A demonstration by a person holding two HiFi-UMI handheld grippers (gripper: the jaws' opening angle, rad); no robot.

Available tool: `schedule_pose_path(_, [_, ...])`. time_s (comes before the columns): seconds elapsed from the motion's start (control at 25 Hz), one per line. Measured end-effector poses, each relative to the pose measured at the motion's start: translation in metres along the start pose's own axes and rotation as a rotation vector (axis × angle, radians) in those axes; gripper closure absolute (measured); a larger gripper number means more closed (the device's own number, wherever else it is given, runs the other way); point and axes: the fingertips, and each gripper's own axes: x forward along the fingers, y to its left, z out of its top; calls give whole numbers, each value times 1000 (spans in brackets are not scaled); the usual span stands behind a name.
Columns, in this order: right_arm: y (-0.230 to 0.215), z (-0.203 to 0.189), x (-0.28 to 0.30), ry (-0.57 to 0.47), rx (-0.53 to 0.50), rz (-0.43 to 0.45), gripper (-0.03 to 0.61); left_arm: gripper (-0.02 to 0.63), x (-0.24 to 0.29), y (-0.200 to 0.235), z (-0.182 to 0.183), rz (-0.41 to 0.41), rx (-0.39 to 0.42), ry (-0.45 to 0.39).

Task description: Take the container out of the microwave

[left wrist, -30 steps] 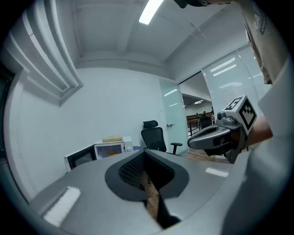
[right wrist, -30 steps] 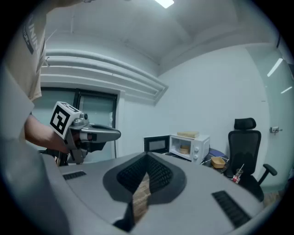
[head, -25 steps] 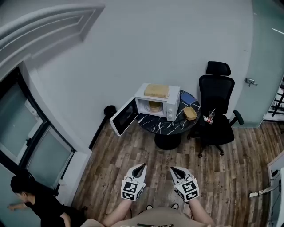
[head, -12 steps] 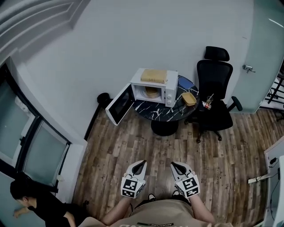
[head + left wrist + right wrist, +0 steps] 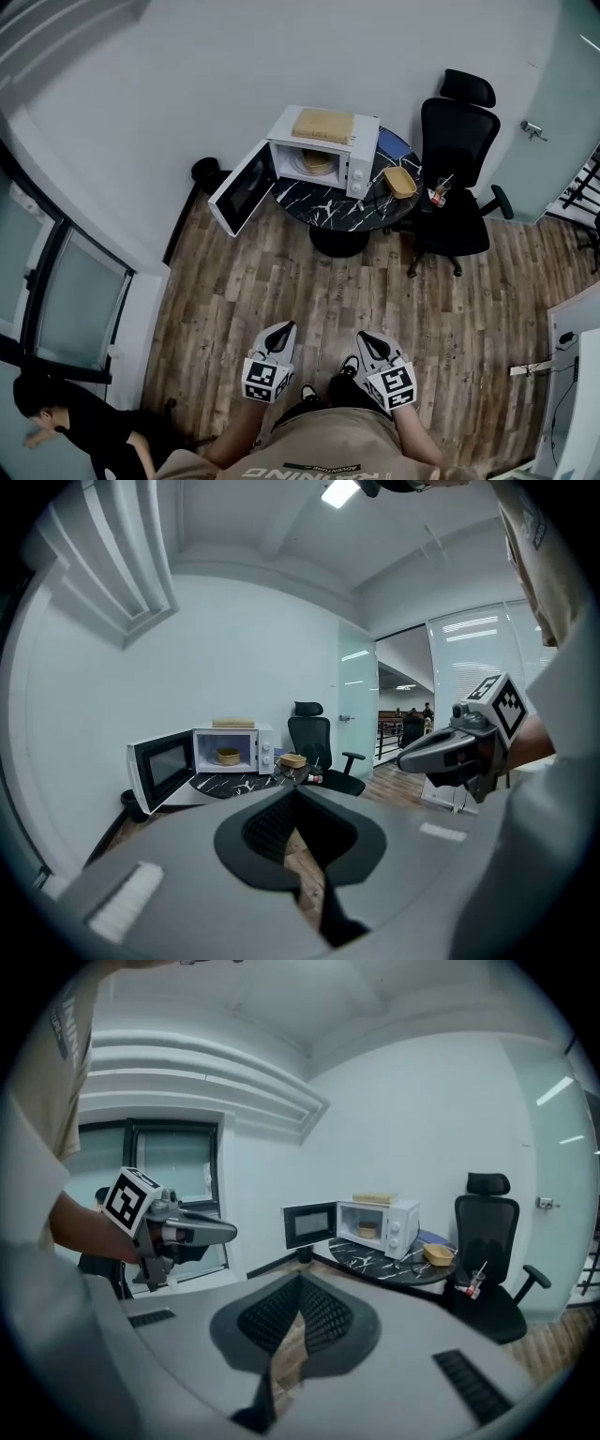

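The white microwave stands on a round black marble table, its door swung open to the left. A tan round container sits inside it, also visible in the left gripper view as the container and in the right gripper view as the container. My left gripper and right gripper hang shut and empty in front of my body, well short of the table. Their jaws meet at the left gripper and the right gripper.
A tan board lies on the microwave's top. A second tan container sits on the table's right side. A black office chair stands right of the table. A person crouches by the window at lower left. Wooden floor lies between me and the table.
The microwave and table have shifted up and left in the head view, and more floor shows in front of me. Both grippers stay shut, low in front of my body.
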Motion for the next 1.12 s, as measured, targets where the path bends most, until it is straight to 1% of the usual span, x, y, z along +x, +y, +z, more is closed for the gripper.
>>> schedule_pose_path(0.16, [-25, -1, 19, -7, 5, 39, 572, 617, 30, 8, 6, 2, 9, 32])
schedule_pose_path(0.32, [-65, 5, 43, -17, 23, 57, 572, 617, 76, 16, 29, -13, 87, 44])
schedule_pose_path(0.4, [-82, 7, 53, -19, 28, 70, 571, 617, 94, 13, 36, -14, 100, 45])
schedule_pose_path(0.48, [-100, 9, 62, -28, 32, 87, 571, 617, 112, 8, 38, -8, 87, 48])
schedule_pose_path(0.64, [-137, 16, 80, -34, 34, 117, 572, 617, 148, -2, 37, 7, 34, 57])
schedule_pose_path(0.76, [-159, 16, 90, -27, 21, 137, 572, 617, 165, -5, 44, 20, 40, 68])
schedule_pose_path(0.92, [-186, 20, 110, -66, -22, 161, 572, 617, 189, 3, 50, 47, 55, 95])
schedule_pose_path(1.12, [-199, 21, 124, -79, 14, 194, 572, 617, 207, 11, 51, 71, 54, 116])
